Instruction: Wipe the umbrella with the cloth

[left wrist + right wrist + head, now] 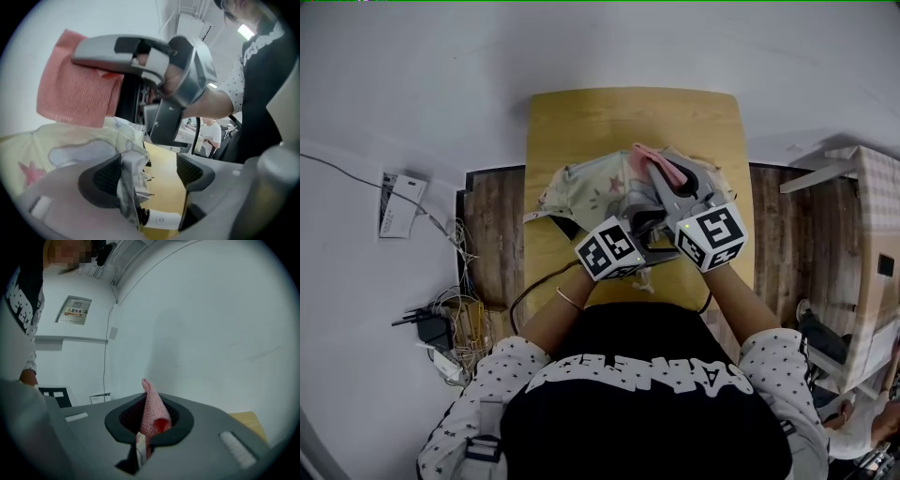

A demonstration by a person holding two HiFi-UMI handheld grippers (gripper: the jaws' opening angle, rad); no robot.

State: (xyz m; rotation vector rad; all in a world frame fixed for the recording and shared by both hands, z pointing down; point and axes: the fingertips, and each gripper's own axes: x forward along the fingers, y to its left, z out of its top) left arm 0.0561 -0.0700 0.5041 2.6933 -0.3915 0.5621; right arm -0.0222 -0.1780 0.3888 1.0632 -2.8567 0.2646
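Observation:
A pale yellow printed umbrella lies collapsed on the wooden table. My right gripper hangs over it, shut on a pink cloth. In the right gripper view the cloth stands pinched between the jaws of the right gripper. My left gripper is open; a fold of umbrella fabric hangs between the jaws against the left pad, apart from the right one. A white umbrella end piece lies below it. The cloth and right gripper hover above.
Cables and a power strip lie on the floor at the left, with a paper sheet beyond them. A wooden piece of furniture stands at the right. Another person sits in the background.

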